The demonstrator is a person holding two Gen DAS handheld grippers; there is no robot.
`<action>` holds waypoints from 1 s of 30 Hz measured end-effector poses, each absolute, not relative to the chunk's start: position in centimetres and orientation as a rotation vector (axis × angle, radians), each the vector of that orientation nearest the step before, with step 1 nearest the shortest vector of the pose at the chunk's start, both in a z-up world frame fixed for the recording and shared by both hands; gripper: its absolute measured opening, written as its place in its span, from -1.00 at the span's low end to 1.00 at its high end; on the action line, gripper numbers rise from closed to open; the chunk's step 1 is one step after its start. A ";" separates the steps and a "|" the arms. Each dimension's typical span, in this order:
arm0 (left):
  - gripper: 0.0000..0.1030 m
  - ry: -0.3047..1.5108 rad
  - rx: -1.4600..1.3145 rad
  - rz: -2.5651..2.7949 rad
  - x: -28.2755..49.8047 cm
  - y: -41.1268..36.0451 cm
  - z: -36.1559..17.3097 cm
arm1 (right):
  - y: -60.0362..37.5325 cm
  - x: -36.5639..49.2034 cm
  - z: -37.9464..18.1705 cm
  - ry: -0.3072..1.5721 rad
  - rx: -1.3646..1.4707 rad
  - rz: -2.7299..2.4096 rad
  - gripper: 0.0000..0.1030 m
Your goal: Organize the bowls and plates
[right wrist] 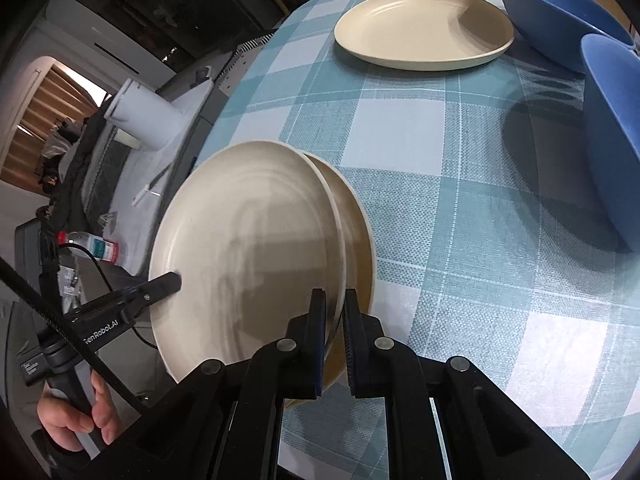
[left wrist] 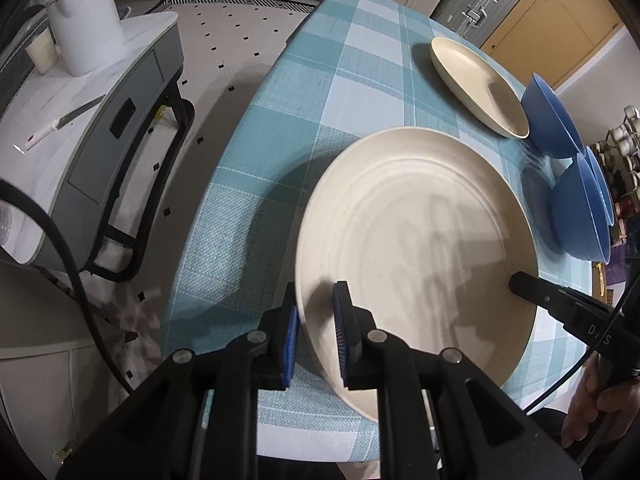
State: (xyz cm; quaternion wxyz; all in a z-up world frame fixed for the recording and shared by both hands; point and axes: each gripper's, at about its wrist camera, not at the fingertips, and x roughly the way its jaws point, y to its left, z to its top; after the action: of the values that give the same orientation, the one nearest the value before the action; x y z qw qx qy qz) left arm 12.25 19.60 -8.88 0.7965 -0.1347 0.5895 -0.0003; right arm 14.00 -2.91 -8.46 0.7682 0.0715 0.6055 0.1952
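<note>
Black fingers with blue pads fill the foreground of both wrist views, angled steeply down at the counter. On the left gripper point(left wrist: 316, 320) they are clenched on the near-left rim of a cream plate point(left wrist: 420, 248), one pad under the rim and one on the plate's face. On the right gripper point(right wrist: 334, 320) they pinch the opposite rim of the same plate, seen edge-on between the pads. Each gripper's tip also shows in the other's view, and the person's hand point(right wrist: 76, 416) wraps the left handle.

Beneath lies the counter point(right wrist: 460, 240), covered in a teal-and-white checked cloth. Past its edge are a tiled floor with small dark diamonds, a white side table point(left wrist: 100, 92) carrying a white canister point(left wrist: 86, 28), and suitcases by a wooden door.

From the right wrist, the held plate sits tilted over a second cream plate point(right wrist: 356, 232) just beneath it, offset to the right; whether they touch I cannot tell. A third cream plate point(right wrist: 424, 32) lies flat farther back, beside two blue bowls point(right wrist: 608, 132) at the right edge.
</note>
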 end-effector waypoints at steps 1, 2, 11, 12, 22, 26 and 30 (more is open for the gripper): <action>-0.73 1.268 -0.279 0.000 12.4 19.4 -8.9 | -2.9 14.0 -8.5 1.317 0.149 0.414 -0.85; -0.73 1.269 -0.269 0.002 12.4 19.2 -8.9 | -2.9 14.0 -8.5 1.319 0.147 0.410 -0.85; -0.69 1.267 -0.213 0.019 12.4 18.6 -9.0 | -2.3 13.8 -8.3 1.294 0.095 0.387 -0.85; -0.68 1.267 -0.205 0.023 12.4 18.5 -8.9 | -2.2 13.7 -8.2 1.289 0.085 0.379 -0.85; -0.65 1.272 -0.161 0.051 12.3 17.9 -8.9 | -1.3 13.0 -7.6 1.240 -0.007 0.351 -0.80; -0.65 1.289 -0.146 0.040 12.3 17.6 -9.0 | -1.2 12.8 -7.5 1.228 -0.038 0.343 -0.80; -0.65 1.289 -0.133 0.046 12.2 17.4 -9.0 | -0.8 12.5 -7.4 1.219 -0.081 0.333 -0.78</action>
State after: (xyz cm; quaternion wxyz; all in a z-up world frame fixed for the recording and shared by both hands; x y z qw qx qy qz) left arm 12.21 17.37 -8.97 0.7971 -0.0617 0.6003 0.0214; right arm 12.48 -0.84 -7.41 0.8062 -0.0379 0.5696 0.1556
